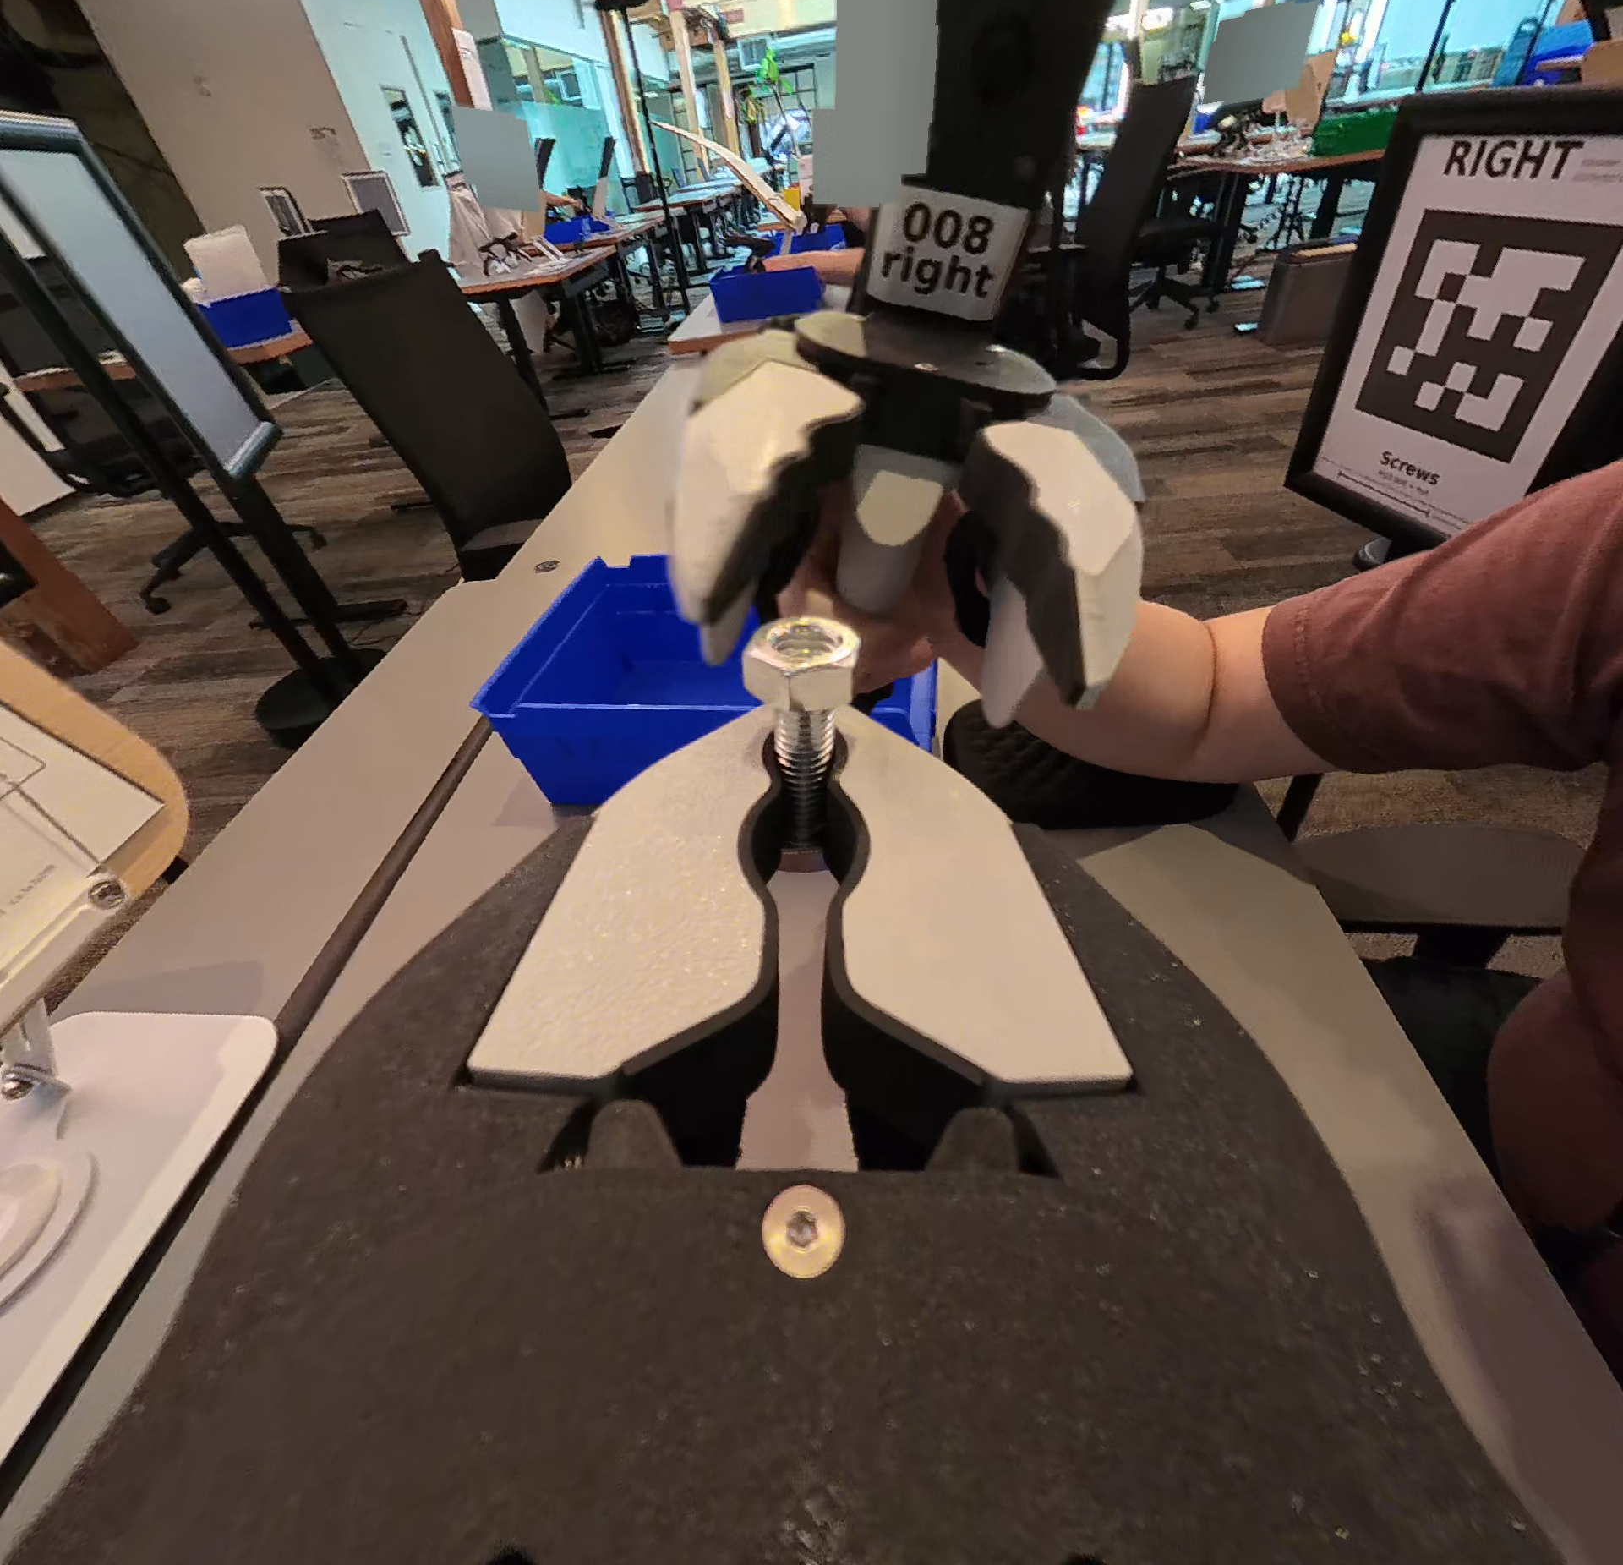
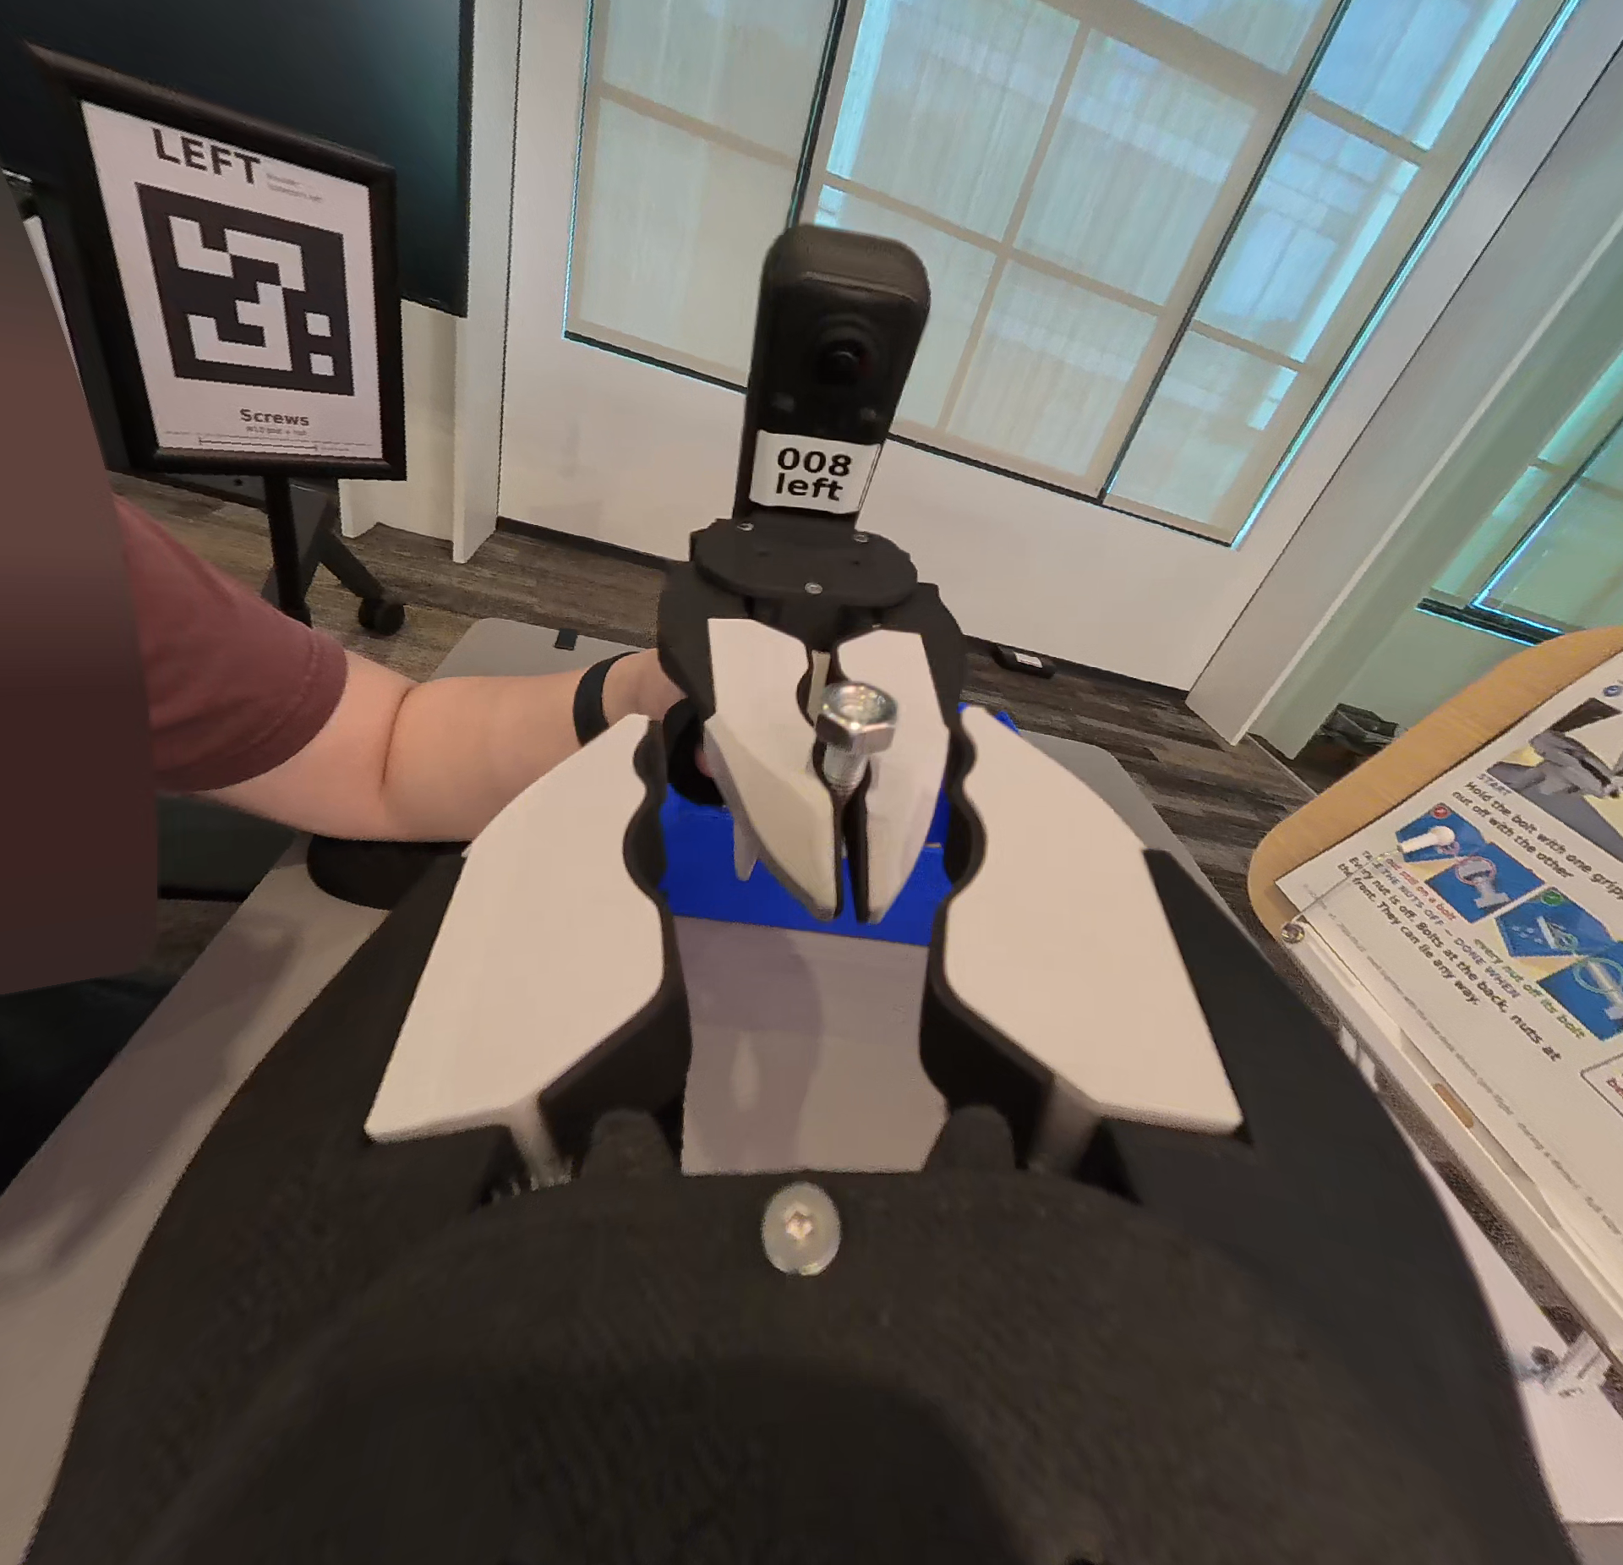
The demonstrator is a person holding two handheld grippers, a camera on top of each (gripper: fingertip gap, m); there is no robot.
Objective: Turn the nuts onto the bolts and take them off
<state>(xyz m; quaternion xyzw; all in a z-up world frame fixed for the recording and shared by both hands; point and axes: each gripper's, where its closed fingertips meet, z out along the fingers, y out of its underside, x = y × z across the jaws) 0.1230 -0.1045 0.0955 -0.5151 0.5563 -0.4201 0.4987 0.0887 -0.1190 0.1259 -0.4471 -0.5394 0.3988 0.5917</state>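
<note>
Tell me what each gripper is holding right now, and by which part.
The left gripper is shut on the bolt, clamping its threaded shank below the nut. The right gripper is open and holds nothing.

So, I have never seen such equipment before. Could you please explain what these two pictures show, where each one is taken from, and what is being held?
There is no robot here. A person holds a hand-operated two-finger gripper in each hand, and each gripper carries a camera looking forward along its fingers.

The left wrist view looks over the left gripper. It is shut on an upright bolt, with a nut on the bolt's top end. The right gripper faces it, hovering open above the nut.

The right wrist view looks over the right gripper's fingers, spread wide and holding nothing.

Below, on a grey table, sits a blue bin. An instruction sheet stands at the side.
</note>
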